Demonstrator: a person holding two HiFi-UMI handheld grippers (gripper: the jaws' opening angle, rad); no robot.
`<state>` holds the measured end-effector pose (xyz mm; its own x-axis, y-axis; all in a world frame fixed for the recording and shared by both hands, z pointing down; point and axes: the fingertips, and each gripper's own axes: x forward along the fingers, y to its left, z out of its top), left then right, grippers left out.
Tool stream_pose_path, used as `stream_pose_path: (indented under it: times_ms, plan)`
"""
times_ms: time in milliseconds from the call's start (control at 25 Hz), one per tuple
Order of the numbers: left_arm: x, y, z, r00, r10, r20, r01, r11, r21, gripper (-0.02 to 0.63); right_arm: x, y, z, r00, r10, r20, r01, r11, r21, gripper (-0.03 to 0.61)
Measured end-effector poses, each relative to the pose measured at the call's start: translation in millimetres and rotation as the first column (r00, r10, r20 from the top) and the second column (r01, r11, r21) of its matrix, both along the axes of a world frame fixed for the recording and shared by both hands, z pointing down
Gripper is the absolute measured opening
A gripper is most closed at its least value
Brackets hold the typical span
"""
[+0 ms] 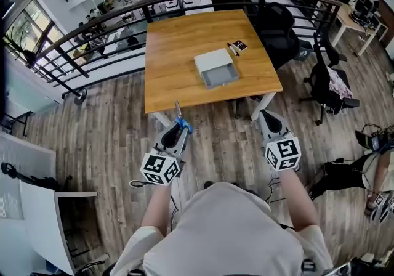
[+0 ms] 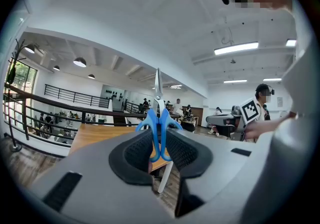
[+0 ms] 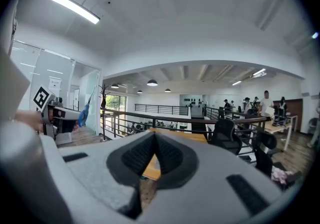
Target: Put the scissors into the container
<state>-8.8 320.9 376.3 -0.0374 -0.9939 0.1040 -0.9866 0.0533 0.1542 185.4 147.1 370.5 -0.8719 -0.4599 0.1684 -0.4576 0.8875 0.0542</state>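
Observation:
Blue-handled scissors (image 1: 182, 122) stand blade-up between the jaws of my left gripper (image 1: 177, 128), which is shut on the handles. In the left gripper view the scissors (image 2: 159, 130) rise from the pads of that gripper (image 2: 159, 140), their blade pointing to the ceiling. The grey-white container (image 1: 216, 68), open toward me, sits on the wooden table (image 1: 175, 81) well ahead of both grippers. My right gripper (image 1: 266, 114) hangs in front of the table's near right corner, shut and empty; in its own view the right gripper (image 3: 154, 140) shows its jaws meeting with nothing between them.
A black card and a pen (image 1: 237, 46) lie on the table behind the container. Black office chairs (image 1: 278, 29) stand to the table's right. A dark railing (image 1: 111, 19) curves behind it. A white chair (image 1: 43, 207) is at my near left, and a person (image 1: 354, 173) sits on the floor at right.

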Motion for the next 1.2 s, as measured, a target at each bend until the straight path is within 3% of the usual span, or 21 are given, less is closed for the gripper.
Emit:
stream_pose_path:
  times_ms: [800, 1200]
  plan:
    - [-43, 20, 14, 0.999, 0.050, -0.021, -0.050, 0.999, 0.002, 0.080, -34, 32, 9, 0.999, 0.030, -0.039, -0.030, 1.000, 0.005, 0.002]
    - [-56, -11, 23, 0.999, 0.023, -0.025, -0.024, 1.000, -0.009, 0.080, -55, -5, 27, 0.998, 0.004, -0.065, -0.005, 1.000, -0.018, 0.003]
